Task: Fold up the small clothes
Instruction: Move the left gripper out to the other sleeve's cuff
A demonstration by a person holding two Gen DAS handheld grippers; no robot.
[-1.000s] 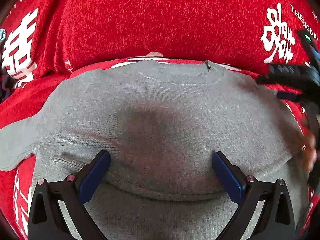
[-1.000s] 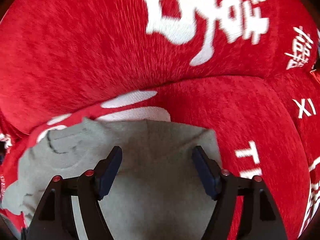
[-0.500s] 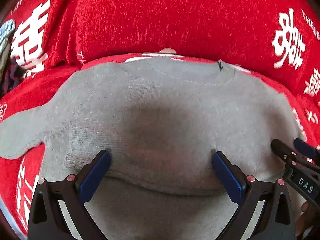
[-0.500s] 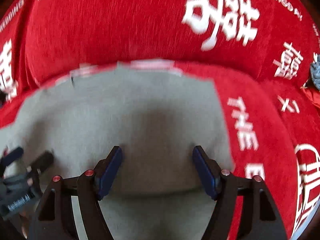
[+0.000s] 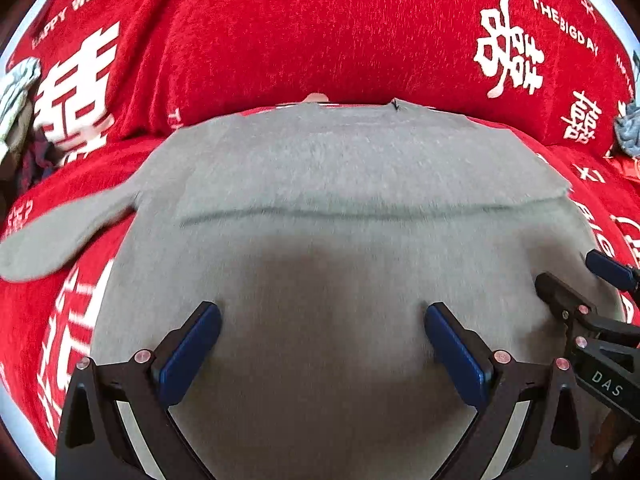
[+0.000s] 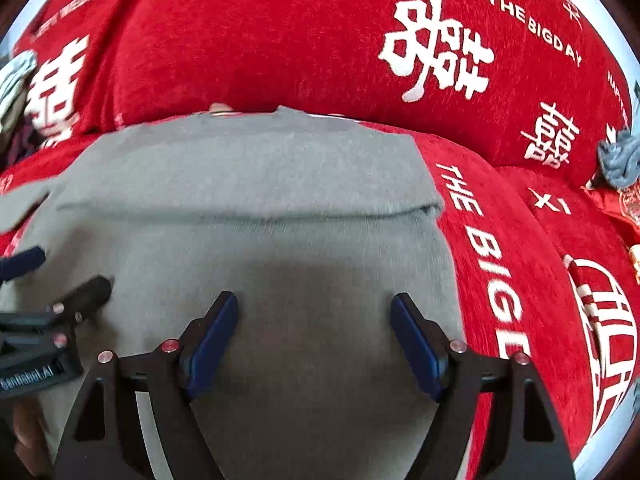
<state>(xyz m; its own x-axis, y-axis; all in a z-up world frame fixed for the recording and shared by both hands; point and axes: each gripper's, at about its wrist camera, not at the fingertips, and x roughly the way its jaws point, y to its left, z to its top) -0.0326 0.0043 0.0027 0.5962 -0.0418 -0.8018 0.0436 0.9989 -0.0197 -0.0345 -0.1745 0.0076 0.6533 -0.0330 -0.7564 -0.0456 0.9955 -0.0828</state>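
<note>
A grey knit sweater (image 5: 320,168) lies flat on the red sofa seat, collar at the far side. One sleeve (image 5: 60,236) sticks out to the left, and a folded edge (image 5: 340,212) crosses the body. My left gripper (image 5: 320,312) hovers open over the near part of the sweater, holding nothing. My right gripper (image 6: 315,300) is over the sweater (image 6: 248,168) near its right edge; its jaws are opening and only flat cloth lies below them. Each gripper shows in the other's view: the right gripper (image 5: 572,270) at the right edge, the left gripper (image 6: 68,270) at the left.
The red sofa cover (image 5: 320,40) with white lettering covers the seat and backrest. A crumpled pile of clothes (image 5: 16,92) lies at the far left. A grey-blue cloth (image 6: 620,160) sits at the far right by the backrest.
Both grippers have drawn back toward the near side, so the folded edge now lies farther off. The right gripper swung from the sweater's right shoulder to over its body beside the left one.
</note>
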